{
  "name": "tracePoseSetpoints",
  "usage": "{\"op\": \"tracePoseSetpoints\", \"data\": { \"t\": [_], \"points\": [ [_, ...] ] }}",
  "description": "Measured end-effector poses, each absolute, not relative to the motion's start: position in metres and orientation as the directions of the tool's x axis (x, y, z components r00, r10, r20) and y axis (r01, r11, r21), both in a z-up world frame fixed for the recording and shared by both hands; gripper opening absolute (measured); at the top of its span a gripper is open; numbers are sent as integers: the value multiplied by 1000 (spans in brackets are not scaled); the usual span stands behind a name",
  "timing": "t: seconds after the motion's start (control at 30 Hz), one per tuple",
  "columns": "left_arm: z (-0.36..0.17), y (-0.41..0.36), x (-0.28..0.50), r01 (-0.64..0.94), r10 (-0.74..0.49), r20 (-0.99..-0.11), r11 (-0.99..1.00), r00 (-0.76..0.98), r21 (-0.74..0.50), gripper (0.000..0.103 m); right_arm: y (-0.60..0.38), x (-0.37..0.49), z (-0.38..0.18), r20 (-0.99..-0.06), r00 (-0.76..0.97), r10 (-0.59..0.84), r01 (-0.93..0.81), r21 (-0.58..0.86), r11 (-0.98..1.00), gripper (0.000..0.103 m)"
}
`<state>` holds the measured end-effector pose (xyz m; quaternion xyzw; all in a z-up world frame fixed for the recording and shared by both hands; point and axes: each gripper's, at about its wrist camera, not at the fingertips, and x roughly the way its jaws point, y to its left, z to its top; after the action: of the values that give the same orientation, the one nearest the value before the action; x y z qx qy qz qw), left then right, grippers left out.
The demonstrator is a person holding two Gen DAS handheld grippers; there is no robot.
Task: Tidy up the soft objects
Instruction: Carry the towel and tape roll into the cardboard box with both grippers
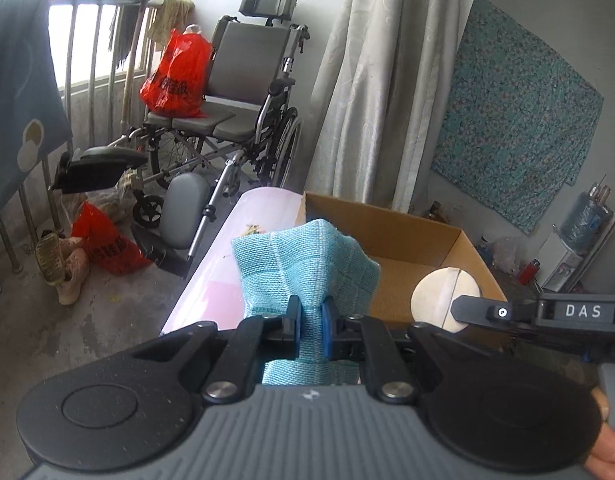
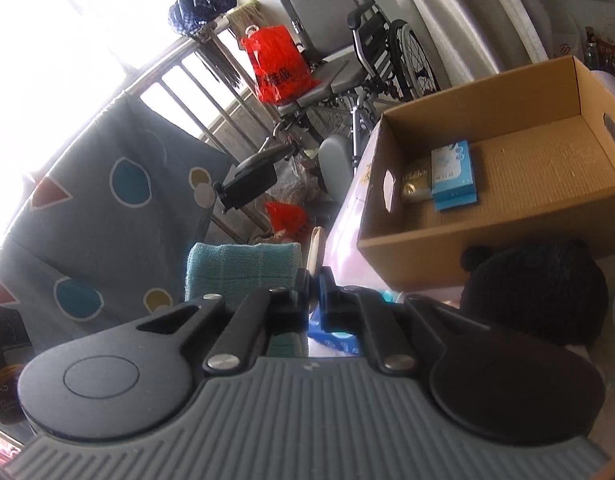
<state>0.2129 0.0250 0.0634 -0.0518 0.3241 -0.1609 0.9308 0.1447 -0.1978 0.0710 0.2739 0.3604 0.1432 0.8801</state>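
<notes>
I have the teal knitted cloth point(image 1: 307, 264) pinched in the left gripper point(image 1: 310, 326), its jaws narrow with the fabric bunched between them; the right gripper point(image 2: 312, 286) is closed too, seemingly on the cloth's far edge, though that contact is hard to make out; the cloth hangs above the pink table point(image 1: 211, 280), just before the cardboard box point(image 2: 487, 168); I judge I should keep both grips firm, hold the cloth taut, and clear the box's near wall before lowering it beside the blue packet point(image 2: 453, 176).
</notes>
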Motion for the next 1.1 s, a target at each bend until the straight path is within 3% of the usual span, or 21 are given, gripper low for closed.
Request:
{"op": "tracePoseSetpoints", "data": {
  "t": [0.17,0.4,0.5,0.63,0.73,0.9,0.97,1.03,1.1],
  "points": [
    [74,-31,278,296,-285,-585,952,760,-79,11,-244,168,93,-497,771,399,-33,594,804,3],
    [46,-138,356,353,-153,-512,879,845,320,11,-308,196,85,-479,815,326,32,599,800,3],
    [-5,-193,369,448,-135,-547,745,826,494,11,-330,206,69,-493,816,303,69,603,795,3],
    [-92,-231,380,551,-36,-662,590,748,590,11,-357,222,35,-521,805,286,125,619,776,3],
    [-118,-230,390,613,-10,-749,583,662,534,11,-372,229,10,-541,791,287,158,633,758,3],
    [-106,-195,430,660,-127,-914,730,386,177,14,-384,235,-20,-565,767,306,180,646,742,3],
    [-103,-184,440,637,-188,-940,770,284,38,21,-384,236,-26,-568,761,312,179,648,741,4],
    [-100,-168,451,596,-266,-944,797,194,-101,41,-383,238,-28,-567,760,318,177,651,738,4],
    [-93,-155,451,553,-332,-928,812,172,-188,53,-382,243,-29,-565,759,323,174,655,736,4]
  ]
}}
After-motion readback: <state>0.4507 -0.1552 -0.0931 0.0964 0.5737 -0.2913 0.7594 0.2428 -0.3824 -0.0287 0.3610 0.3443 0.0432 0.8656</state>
